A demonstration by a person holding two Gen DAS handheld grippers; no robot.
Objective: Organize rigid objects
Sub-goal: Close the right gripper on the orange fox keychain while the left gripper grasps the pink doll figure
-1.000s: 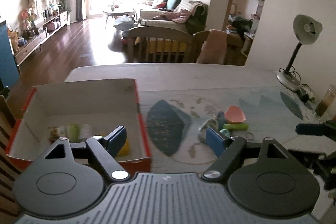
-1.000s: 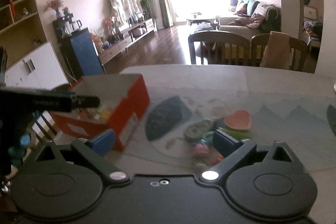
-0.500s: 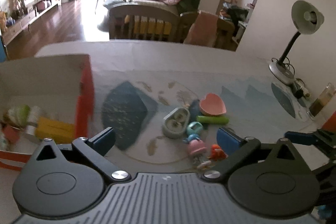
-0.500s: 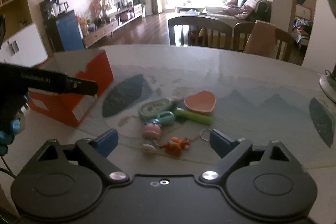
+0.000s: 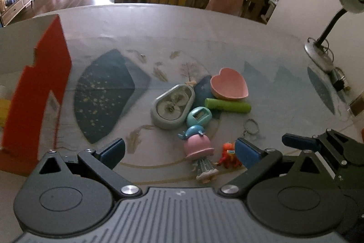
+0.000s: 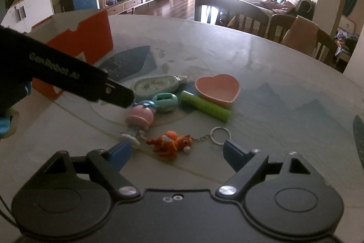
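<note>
We see the toys clustered mid-table: a pink doll [image 5: 197, 147] between our left gripper's [image 5: 179, 152] spread, empty jaws, an orange keychain [image 6: 170, 142] between our right gripper's [image 6: 177, 150] closing, empty jaws. The red box [image 5: 38, 92] sits at nine o'clock.

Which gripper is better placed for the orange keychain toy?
Right, probably. In its own view the right gripper is open with the orange keychain toy centred just ahead of its fingers. The left gripper frames the pink figurine instead.
</note>
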